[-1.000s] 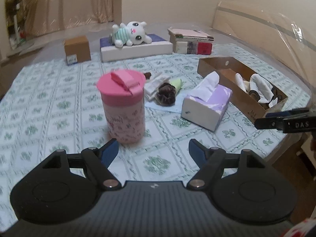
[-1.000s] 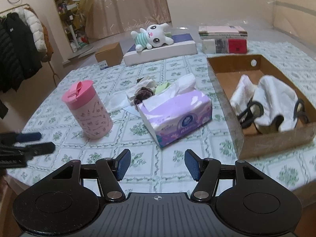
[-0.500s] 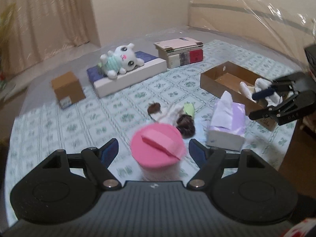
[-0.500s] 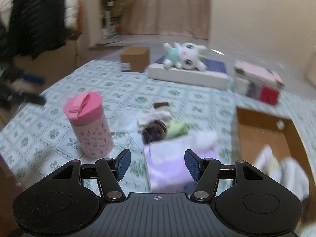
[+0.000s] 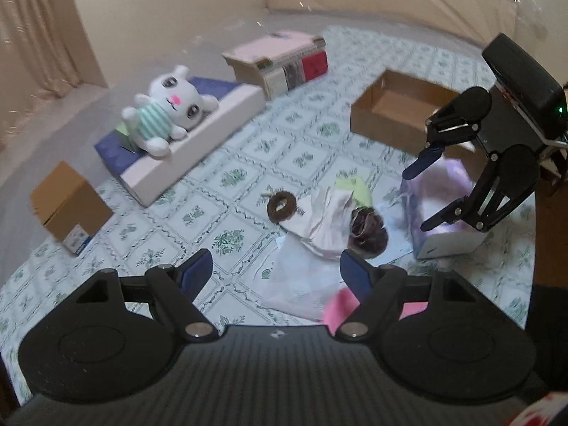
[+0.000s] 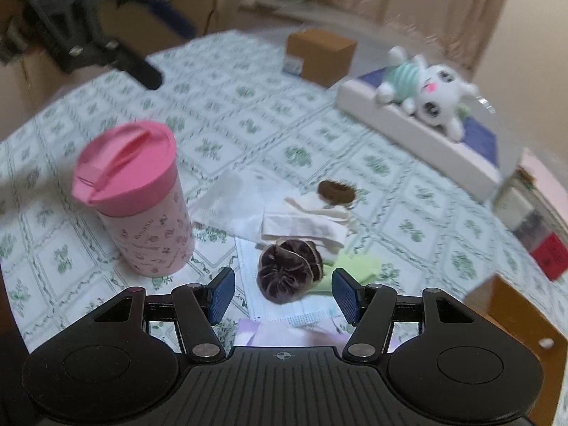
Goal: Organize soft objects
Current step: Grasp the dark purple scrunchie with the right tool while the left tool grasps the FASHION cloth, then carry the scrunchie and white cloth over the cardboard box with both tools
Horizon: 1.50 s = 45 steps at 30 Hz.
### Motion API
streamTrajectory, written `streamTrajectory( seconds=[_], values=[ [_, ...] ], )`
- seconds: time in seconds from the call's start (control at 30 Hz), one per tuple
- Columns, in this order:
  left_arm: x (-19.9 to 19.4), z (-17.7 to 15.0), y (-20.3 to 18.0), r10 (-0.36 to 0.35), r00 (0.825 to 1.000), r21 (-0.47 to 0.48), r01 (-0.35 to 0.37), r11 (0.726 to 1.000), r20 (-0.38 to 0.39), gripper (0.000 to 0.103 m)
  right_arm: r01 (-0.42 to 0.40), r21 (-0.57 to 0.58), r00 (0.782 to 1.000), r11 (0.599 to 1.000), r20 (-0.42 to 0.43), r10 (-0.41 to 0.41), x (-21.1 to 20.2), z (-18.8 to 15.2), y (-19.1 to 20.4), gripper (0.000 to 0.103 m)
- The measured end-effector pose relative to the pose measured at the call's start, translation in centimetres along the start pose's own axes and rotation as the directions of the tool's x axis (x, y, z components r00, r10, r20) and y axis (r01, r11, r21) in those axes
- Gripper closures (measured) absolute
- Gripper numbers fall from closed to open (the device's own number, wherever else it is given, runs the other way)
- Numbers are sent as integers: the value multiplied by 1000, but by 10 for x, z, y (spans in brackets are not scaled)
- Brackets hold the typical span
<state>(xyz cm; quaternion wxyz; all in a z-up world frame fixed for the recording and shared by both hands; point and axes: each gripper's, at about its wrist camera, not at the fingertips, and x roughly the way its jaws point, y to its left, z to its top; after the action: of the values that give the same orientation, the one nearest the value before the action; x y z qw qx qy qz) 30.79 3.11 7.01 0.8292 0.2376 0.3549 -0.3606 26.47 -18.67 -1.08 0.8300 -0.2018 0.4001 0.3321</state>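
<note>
Both grippers are hanging parted and empty. The dark scrunchie point(image 6: 289, 271) is lying just ahead of the right gripper point(image 6: 283, 293), and the left gripper point(image 5: 276, 275) is hovering before the white cloth point(image 5: 325, 225).

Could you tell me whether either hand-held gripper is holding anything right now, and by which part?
Nothing is held. The left hand-held gripper and the right hand-held gripper are both open and empty above the table.

Plain cream walls point(image 5: 170, 17) enclose the room. Beige curtains point(image 6: 443, 7) hang at the far side. A green-patterned white cloth point(image 6: 248, 106) covers the table.
</note>
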Motion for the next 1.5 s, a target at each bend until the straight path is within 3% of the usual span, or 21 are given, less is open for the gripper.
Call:
streamTrajectory(
  seconds=[0.1,0.4,0.43,0.47,0.5,0.7,0.9,1.1,1.17,1.27,1.3,1.4,1.5],
  values=[
    [23,6,9,-34,999,38,35,999,-32,26,-26,-17,998,1000,-58,25,25,7,-4,43],
    [84,8,18,-115,988,125,127,984,-102,26,-7,-60,985,998,-170,-4,78,15,-16,44],
    [90,8,19,-123,986,124,136,983,-109,27,-2,-63,984,998,-177,-9,81,15,-16,48],
    [95,8,18,-129,985,124,143,982,-113,27,0,-63,982,998,-188,-11,84,15,-17,64],
    [101,9,18,-139,983,126,155,980,-121,27,2,-61,981,998,-195,-13,86,14,-16,70],
    [131,16,-2,-163,968,203,201,958,-192,28,17,1,988,1000,-156,-17,67,8,-28,81],
    [157,33,-25,-193,949,286,262,922,-249,31,83,97,993,992,-87,-75,29,3,-57,82],
    [187,51,-40,-220,927,277,307,911,-305,37,126,166,991,978,-66,-116,13,-4,-79,82],
    [197,55,-44,-219,920,269,312,911,-326,40,131,179,991,975,-64,-122,13,-8,-80,82],
    [209,58,-49,-204,911,268,311,912,-359,54,132,195,991,972,-60,-122,15,-11,-81,82],
    [213,57,-50,-196,907,270,308,912,-373,67,129,200,991,971,-57,-120,14,-13,-82,82],
    [216,57,-50,-191,898,250,306,918,-396,86,122,213,992,969,-44,-115,12,-16,-82,82],
    [209,61,-49,-186,902,217,286,933,-389,91,118,232,993,965,-25,-115,8,-21,-84,82]
  ],
)
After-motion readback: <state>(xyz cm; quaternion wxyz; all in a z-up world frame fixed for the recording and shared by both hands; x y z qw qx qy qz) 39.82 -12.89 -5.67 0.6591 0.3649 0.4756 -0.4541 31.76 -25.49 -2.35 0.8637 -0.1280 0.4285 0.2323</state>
